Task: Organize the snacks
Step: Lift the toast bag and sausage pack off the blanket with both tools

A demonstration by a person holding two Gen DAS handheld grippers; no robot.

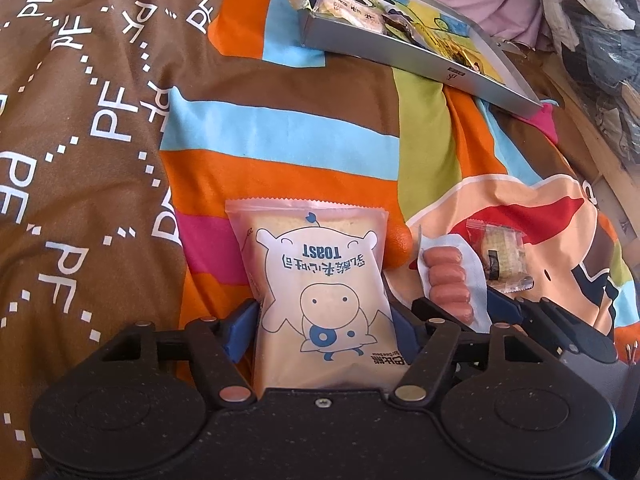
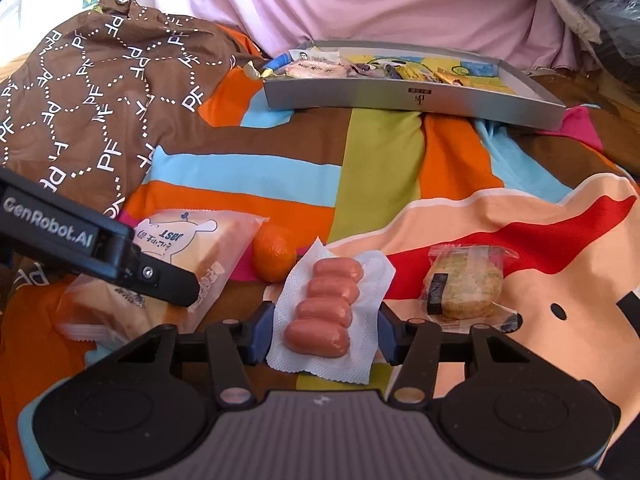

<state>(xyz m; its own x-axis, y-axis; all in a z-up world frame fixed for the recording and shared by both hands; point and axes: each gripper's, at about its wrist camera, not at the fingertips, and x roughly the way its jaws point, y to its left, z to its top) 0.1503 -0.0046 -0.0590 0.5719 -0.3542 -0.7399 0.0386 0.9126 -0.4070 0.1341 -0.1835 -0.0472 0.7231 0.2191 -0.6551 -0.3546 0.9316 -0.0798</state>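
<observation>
Toast packet [image 1: 320, 300] lying flat on the striped bedspread [image 1: 280, 136], between the fingers of the left gripper [image 1: 320, 332]. The jaws bracket its sides at the near end, and it cannot be told whether they press yet. Its long axis runs along the fingers, serrated seal pointing away toward the grey tray [image 1: 400, 54]. To grip well, close gently on the packet's edges (the bread inside likely crushes) and lift level. Just beside it sit a mandarin [image 2: 274, 256], then the sausages [image 2: 324, 308] on a paper towel [image 2: 372, 276], straddled by the parted jaws of the right gripper [image 2: 325, 334], with a wrapped rice cracker [image 2: 464, 288] farther right.
</observation>
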